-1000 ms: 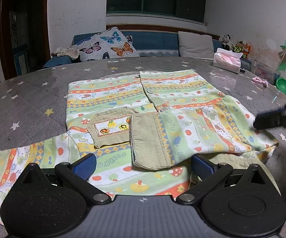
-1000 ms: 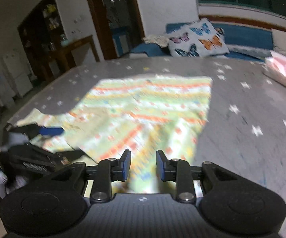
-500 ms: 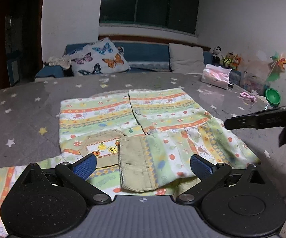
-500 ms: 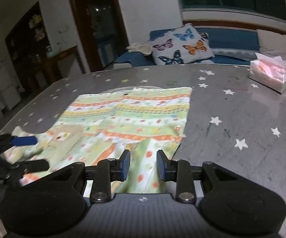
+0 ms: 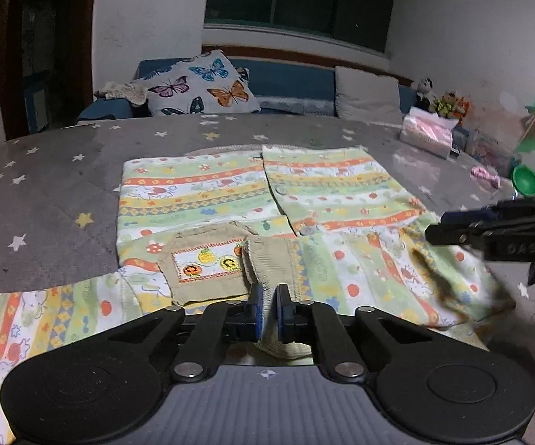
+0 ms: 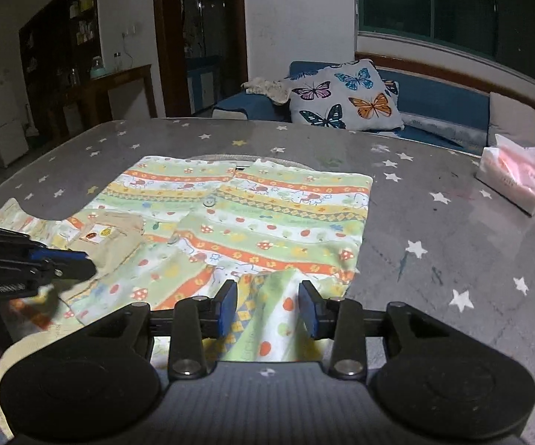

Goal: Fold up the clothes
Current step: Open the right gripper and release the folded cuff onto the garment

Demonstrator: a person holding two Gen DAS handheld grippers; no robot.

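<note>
Pinching the ribbed beige cuff of the sleeve, the left gripper has its blue pads drawn close together with the fabric caught between them. The cuff belongs to a striped children's jacket printed in green, orange and yellow, which lies spread on the grey star-patterned table. The sleeve is folded in over the front of the jacket, and its cuff lies just beside the beige chest pocket, on that pocket's right.

The right gripper hovers at the near right edge of the jacket with its fingers spread apart; a raised fold of the printed fabric sits in the gap between them, and neither pad visibly presses it. In the right wrist view the left gripper shows at the jacket's near left side, slightly blurred.

Beyond the jacket, a pink tissue pack rests on the table towards its far right. A butterfly cushion leans on the blue sofa behind the table, and a green bowl sits at the table's right edge.
</note>
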